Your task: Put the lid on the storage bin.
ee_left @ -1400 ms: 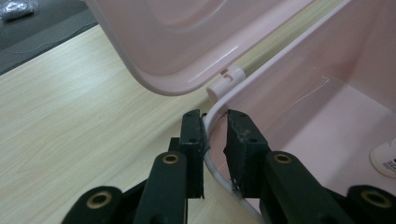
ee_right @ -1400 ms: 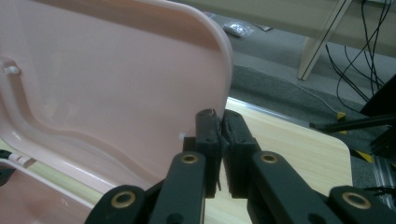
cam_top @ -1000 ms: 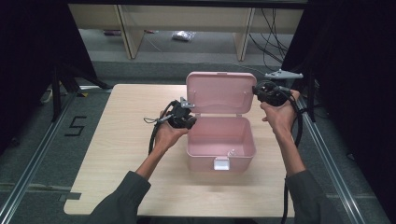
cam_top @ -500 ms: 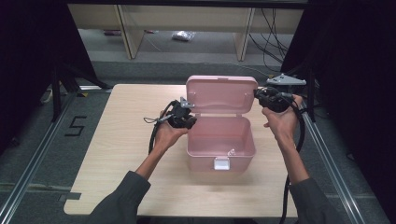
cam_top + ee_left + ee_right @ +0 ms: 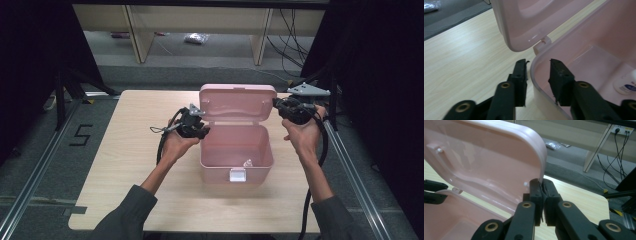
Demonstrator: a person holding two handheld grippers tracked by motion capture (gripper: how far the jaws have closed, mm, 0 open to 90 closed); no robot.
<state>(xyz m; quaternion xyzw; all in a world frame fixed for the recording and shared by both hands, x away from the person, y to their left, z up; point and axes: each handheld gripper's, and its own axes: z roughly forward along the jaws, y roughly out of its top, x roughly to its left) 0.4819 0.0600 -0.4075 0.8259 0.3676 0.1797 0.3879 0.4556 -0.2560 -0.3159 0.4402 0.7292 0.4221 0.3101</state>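
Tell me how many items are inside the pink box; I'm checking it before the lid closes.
1: a small white item lies on the floor of the pink box, near its front wall. Others may be hidden behind that wall.

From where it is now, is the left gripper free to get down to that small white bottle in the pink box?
Probably yes. The lid stands open, pinched at its edge by the right gripper, so the bottle lies uncovered. The left gripper first has to lift off the box wall that its just-opened jaws straddle.

Light wooden table (image 5: 125,165), open pink box (image 5: 235,150) standing near its middle, seemingly alone
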